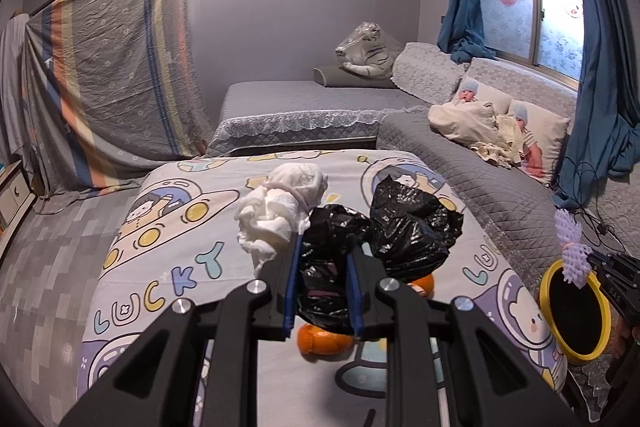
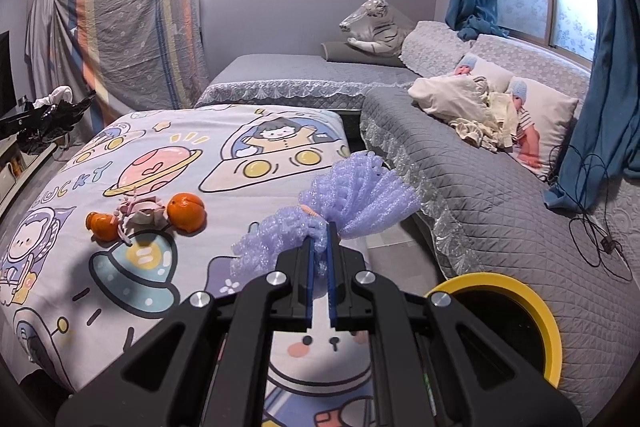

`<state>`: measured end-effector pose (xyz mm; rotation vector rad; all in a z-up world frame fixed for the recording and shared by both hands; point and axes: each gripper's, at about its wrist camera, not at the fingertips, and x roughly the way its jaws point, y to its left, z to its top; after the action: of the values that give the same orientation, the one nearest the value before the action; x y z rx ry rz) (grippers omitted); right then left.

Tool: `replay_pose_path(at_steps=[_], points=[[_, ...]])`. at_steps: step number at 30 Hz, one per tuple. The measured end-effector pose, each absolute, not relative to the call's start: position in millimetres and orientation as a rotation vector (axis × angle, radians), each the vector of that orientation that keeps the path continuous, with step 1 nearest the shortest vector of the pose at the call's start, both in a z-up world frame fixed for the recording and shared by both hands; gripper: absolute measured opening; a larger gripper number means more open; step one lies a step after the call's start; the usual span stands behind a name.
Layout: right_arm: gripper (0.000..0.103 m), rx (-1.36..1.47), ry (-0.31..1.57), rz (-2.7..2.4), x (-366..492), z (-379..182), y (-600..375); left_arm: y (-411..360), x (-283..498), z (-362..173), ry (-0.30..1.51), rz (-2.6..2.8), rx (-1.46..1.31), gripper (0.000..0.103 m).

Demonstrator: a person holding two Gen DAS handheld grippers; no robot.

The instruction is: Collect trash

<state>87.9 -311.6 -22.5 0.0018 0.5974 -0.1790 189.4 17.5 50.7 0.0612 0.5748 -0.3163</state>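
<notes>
1. right gripper [image 2: 319, 233]: clenched on the pinched middle of a purple foam net [image 2: 356, 201], the 2 blue pads nearly together; the net fans out to both sides above the fingertips

2. left gripper [image 1: 324, 251]: clamped on a crumpled black plastic bag [image 1: 384, 227]; a wad of white tissue [image 1: 280, 211] sits against the bag at the left fingertip, and i cannot tell whether it is pinched too or only bundled with the bag

3. yellow-rimmed bin [image 2: 516, 323]: stands low and to the right of the right gripper, just beside the printed cover [image 2: 192, 155] and against the grey quilted sofa [image 2: 480, 211]; the foam net is above and left of its opening, not yet over it

4. step in hand, as judged: both loads lifted, carriage to the bin under way, right load nearest

5. next move, as judged: bring the net squarely over the dark opening, then part the fingers; the light net may cling to a pad or drift onto the rim

6. remaining on the cover: 2 orange peels or fruits [image 2: 186, 211] with a pinkish scrap [image 2: 140, 213] between them, well left of the right gripper and under the left gripper's load
</notes>
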Motion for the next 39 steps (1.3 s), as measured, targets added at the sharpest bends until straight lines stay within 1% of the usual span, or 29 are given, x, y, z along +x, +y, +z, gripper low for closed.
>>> replay_pose_path(at_steps=[17, 39], points=[[0.004, 0.05, 0.57, -0.286, 57, -16, -354, -62, 176, 52, 0.562, -0.489, 0.116, 0.019], [0.004, 0.096, 0.561, -0.393, 29, -18, -402, -161, 159, 31, 0.597, -0.692, 0.151, 0.019]])
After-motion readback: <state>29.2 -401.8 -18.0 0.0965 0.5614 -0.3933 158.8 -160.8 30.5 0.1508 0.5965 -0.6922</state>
